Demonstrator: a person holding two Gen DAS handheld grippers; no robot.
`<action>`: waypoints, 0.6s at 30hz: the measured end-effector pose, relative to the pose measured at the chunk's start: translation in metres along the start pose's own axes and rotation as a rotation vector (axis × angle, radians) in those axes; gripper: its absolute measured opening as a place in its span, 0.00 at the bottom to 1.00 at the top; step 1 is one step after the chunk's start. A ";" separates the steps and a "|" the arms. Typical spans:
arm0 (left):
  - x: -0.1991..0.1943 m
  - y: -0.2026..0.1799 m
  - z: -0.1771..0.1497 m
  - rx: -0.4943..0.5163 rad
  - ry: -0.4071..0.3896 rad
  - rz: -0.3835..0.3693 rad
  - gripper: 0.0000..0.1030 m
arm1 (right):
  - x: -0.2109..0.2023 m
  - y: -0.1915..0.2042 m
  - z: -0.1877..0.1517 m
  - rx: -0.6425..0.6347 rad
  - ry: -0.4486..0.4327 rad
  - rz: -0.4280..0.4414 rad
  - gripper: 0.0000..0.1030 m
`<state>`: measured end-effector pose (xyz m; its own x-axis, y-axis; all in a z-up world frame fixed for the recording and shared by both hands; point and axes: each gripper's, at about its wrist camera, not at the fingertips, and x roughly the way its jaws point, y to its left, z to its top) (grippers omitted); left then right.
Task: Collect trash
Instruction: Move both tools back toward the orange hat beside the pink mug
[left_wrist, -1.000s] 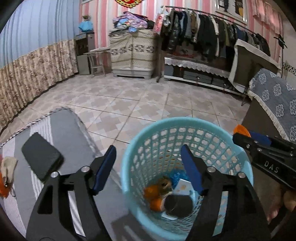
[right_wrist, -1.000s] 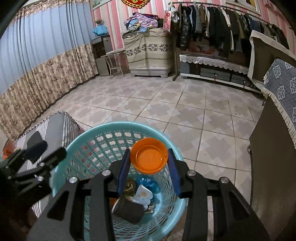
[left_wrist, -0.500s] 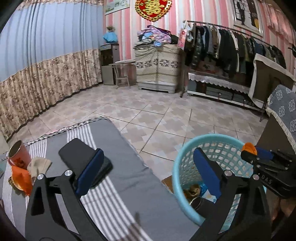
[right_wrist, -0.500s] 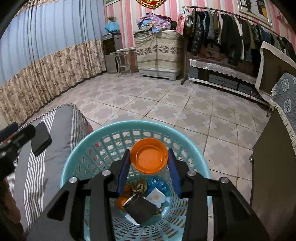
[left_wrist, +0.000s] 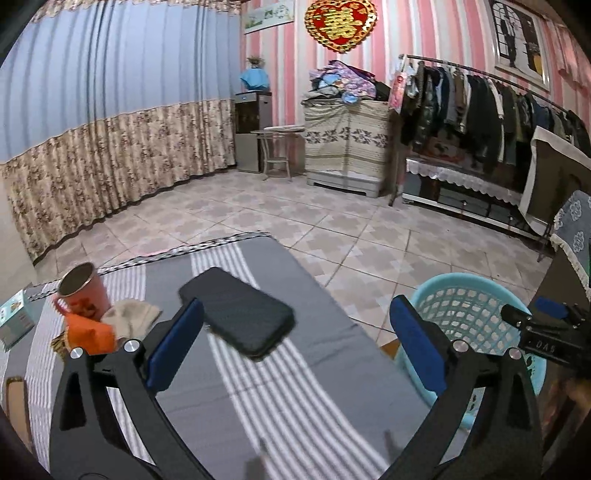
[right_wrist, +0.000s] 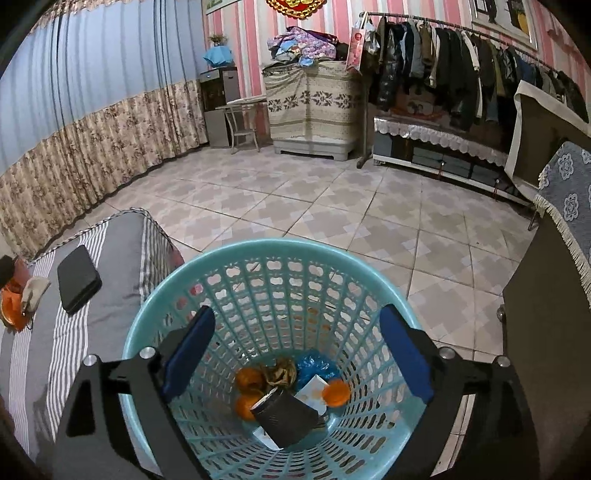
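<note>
My right claw (right_wrist: 295, 354) has just sprung open, empty, over the teal basket (right_wrist: 155, 314) where the orange lid (right_wrist: 335, 392) now lies, so my wide-open left claw (left_wrist: 295, 347) should pass the black phone (left_wrist: 236, 314) for the orange scrap (left_wrist: 88, 332).

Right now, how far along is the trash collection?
Done: the basket holds orange peels, a blue wrapper, a dark cup and an orange lid.

In hand: nothing. The right gripper has just been opening above the basket and is empty; the left gripper is open over the bed.

Left: the orange scrap and crumpled tissue by the mug.
</note>
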<state>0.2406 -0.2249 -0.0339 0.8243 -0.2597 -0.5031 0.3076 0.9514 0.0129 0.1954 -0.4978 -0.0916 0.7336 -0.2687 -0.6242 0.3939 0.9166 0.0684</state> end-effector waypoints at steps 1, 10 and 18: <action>-0.002 0.006 0.000 -0.007 0.002 0.007 0.94 | 0.000 0.002 0.000 -0.004 -0.003 -0.001 0.88; -0.023 0.050 -0.007 -0.048 0.001 0.096 0.94 | -0.005 0.019 -0.001 -0.051 -0.024 0.005 0.88; -0.049 0.079 -0.012 -0.068 -0.006 0.185 0.94 | -0.006 0.033 0.001 -0.068 -0.034 0.036 0.88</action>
<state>0.2190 -0.1350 -0.0190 0.8668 -0.0804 -0.4921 0.1182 0.9919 0.0462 0.2048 -0.4661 -0.0844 0.7655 -0.2440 -0.5954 0.3291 0.9436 0.0365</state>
